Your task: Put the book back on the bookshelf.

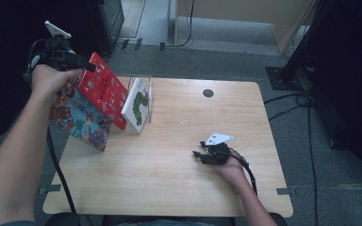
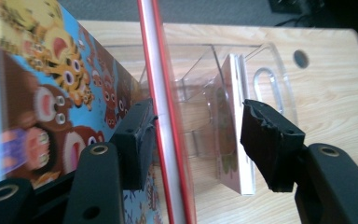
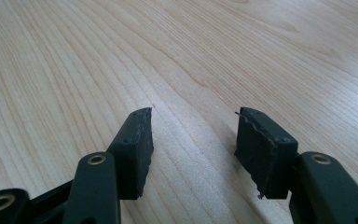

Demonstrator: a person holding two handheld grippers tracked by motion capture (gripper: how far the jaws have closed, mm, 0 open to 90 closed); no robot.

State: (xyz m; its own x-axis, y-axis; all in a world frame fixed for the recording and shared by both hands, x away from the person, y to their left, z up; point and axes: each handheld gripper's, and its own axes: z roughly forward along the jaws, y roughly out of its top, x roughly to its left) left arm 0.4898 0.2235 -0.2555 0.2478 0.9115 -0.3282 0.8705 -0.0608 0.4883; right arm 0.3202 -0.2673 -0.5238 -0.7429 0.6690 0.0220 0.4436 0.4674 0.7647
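A: Where is the thin red-covered picture book?

B: At the left edge of the pale wooden desk, leaning tilted against the clear acrylic book rack. In the left gripper view its white page edge runs up between the black jaws.

A: Is the left gripper clamped on it?

B: No. Its jaws stand apart; one pad sits just beside the red cover, the other is well clear.

A: What else is near the rack?

B: A blue cartoon-animal book leans on the red book's outer side, and a white book with a green figure stands in the rack.

A: And the right gripper?

B: Low over bare desk, well apart from the rack, jaws apart with nothing between them.
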